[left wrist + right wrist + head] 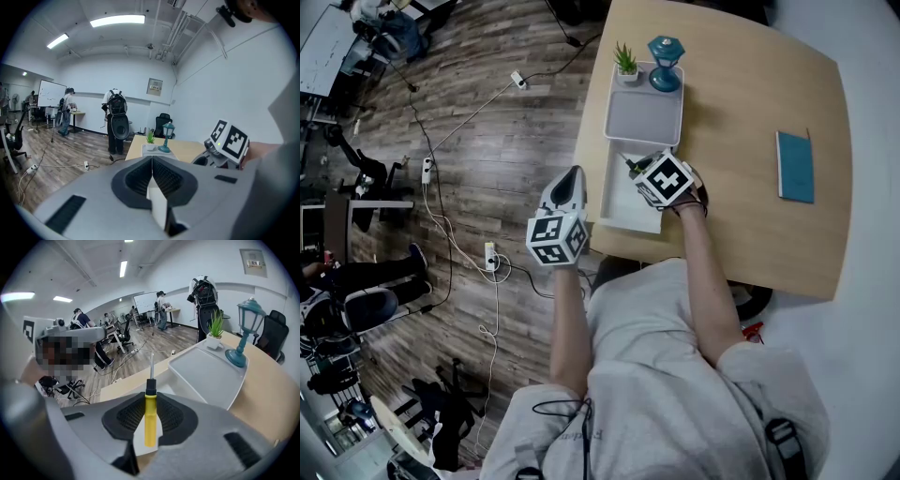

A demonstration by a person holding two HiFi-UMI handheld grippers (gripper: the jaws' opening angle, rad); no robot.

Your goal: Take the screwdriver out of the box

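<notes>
A screwdriver [150, 423] with a yellow handle and a thin metal shaft sits between the jaws of my right gripper [150, 404], which is shut on the handle; the shaft points away from me. In the head view the right gripper [641, 172] hovers over a shallow white box [622, 204] at the table's left edge, and the screwdriver [631, 167] tip pokes out above the box. My left gripper [571, 178] hangs beside the table over the floor, left of the box. Its jaws are shut, with nothing between them [152, 161].
A grey tray [645, 117] lies just beyond the box, with a small potted plant [625, 61] and a teal lantern [665, 61] at its far end. A teal notebook [795, 167] lies on the wooden table [741, 103]. Cables and power strips [490, 255] run across the floor.
</notes>
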